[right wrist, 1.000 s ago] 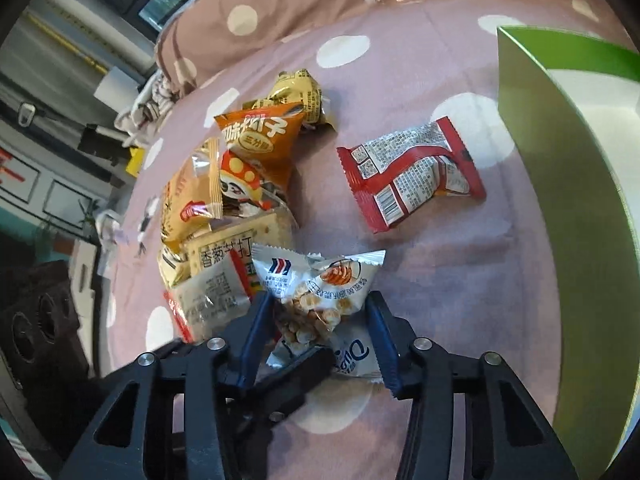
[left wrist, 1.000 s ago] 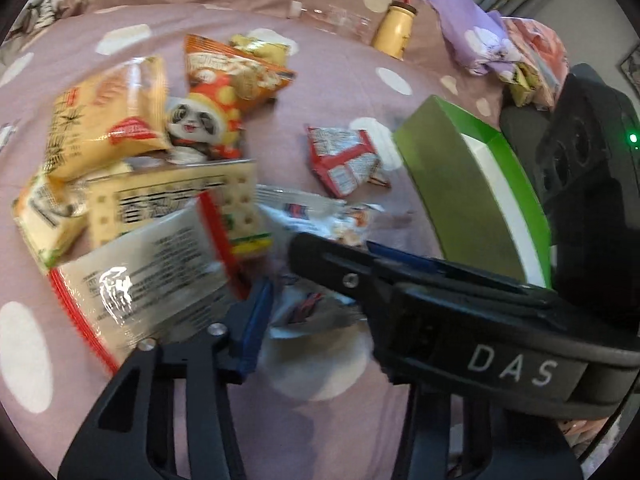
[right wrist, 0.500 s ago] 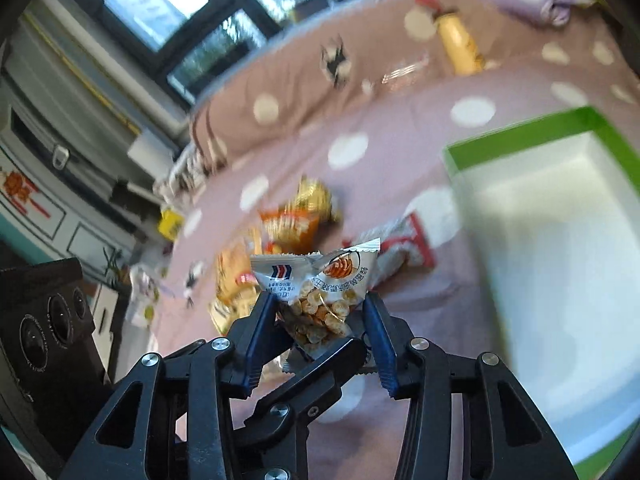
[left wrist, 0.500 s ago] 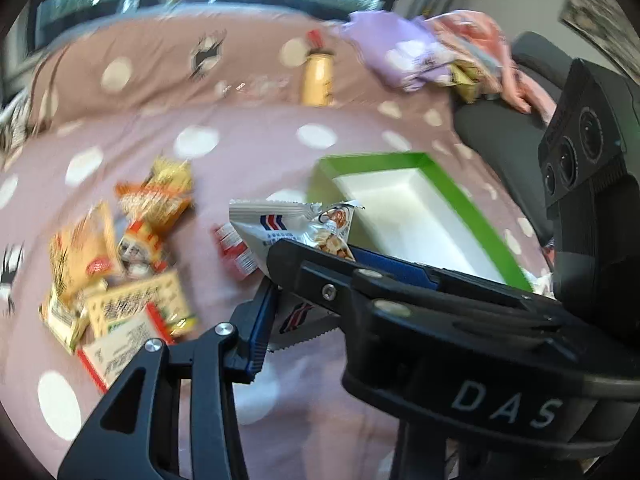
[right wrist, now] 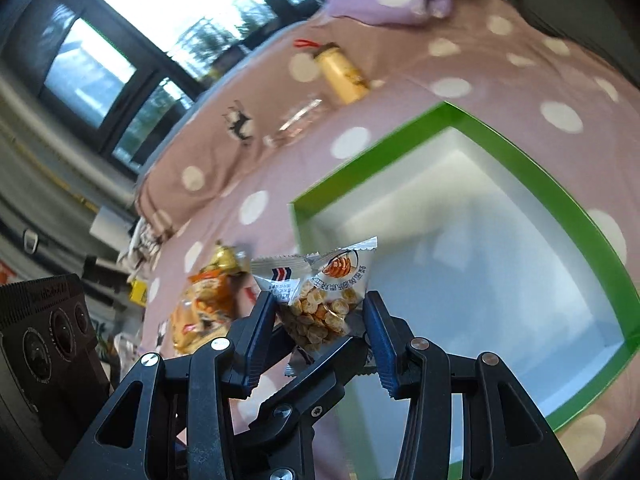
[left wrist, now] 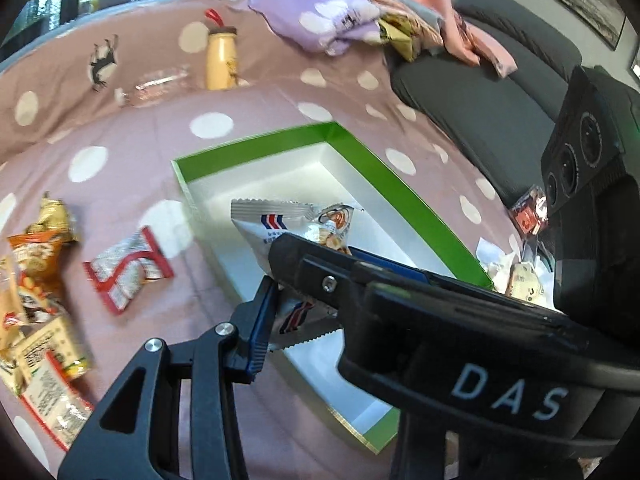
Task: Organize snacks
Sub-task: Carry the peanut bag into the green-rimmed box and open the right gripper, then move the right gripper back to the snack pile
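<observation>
Snacks lie on a pink bedspread with white dots, which fills most of both views. On it stands an open box with green walls and a white inside, right of the loose packets; nothing rests on its floor.

Left of the box in the left wrist view, a pile of packets sits at the edge, with a red and silver packet lying alone between the pile and the box. At the far side a yellow bottle stands upright beside a clear flat wrapper. Crumpled lilac and pink clothes lie far right, next to a dark grey sofa.

Both grippers share one thing: a small clear bag of biscuits, raised off the bedspread over the near left part of the box. The right gripper has its jaws closed on the bag's lower half, one blue pad pressing each side, the crimped top sticking up above the fingertips. The left gripper reaches in across it, jaws closed on the same bag from below; its left pad touches the bag's bottom crimp, while the other finger covers the bag's middle.
</observation>
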The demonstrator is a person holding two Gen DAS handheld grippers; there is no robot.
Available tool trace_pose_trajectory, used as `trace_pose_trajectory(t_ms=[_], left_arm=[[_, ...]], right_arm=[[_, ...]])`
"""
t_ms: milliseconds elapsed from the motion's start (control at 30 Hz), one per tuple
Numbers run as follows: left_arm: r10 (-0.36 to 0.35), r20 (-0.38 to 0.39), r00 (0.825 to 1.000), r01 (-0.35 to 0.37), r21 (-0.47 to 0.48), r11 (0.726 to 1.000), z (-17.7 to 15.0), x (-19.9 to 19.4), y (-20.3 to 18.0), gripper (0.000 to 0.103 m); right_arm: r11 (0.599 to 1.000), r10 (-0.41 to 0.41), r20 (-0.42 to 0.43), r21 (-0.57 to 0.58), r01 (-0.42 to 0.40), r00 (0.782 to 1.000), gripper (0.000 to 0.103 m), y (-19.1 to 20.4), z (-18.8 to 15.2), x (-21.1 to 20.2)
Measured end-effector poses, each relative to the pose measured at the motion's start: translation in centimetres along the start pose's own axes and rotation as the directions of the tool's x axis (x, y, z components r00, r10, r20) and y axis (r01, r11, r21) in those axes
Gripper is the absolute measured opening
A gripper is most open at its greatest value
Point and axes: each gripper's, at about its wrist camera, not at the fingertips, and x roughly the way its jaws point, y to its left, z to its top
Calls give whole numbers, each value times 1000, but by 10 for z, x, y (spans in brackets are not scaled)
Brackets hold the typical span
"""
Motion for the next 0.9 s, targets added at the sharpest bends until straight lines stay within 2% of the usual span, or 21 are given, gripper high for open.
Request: trace_pose_trajectory(t_ms=[267, 400, 467, 500, 633, 767, 900], left_arm=[[-29, -82, 996, 29, 0, 1000, 0, 28, -11, 40], [-26, -80, 996, 27, 7, 1000, -2, 29, -13, 38], [-15, -71, 997, 17, 26, 1000, -3, 25, -14, 42], [-12, -68, 998, 14, 29, 999, -3, 23, -13, 43], [24, -38, 999, -23, 22, 1000, -4, 9, -6, 59], [79, 12, 997, -79, 8, 997, -6, -15, 7, 78], [128, 53, 990, -126, -43, 991, -12, -42, 29, 84]], right_arm=[[994, -43, -33, 95, 46, 999, 49, -35, 1, 6], [991, -65, -47, 112, 70, 997, 49, -42, 1, 8], [989, -88, -39, 113, 92, 995, 53, -43, 1, 8], [989, -88, -39, 113, 92, 995, 57, -43, 1, 8], [993, -86, 11, 84, 85, 996, 75, -33, 1, 0], [997, -73, 66, 21, 71, 995, 80, -16, -1, -9], [997, -47, 97, -50, 52, 994, 80, 5, -6, -14]])
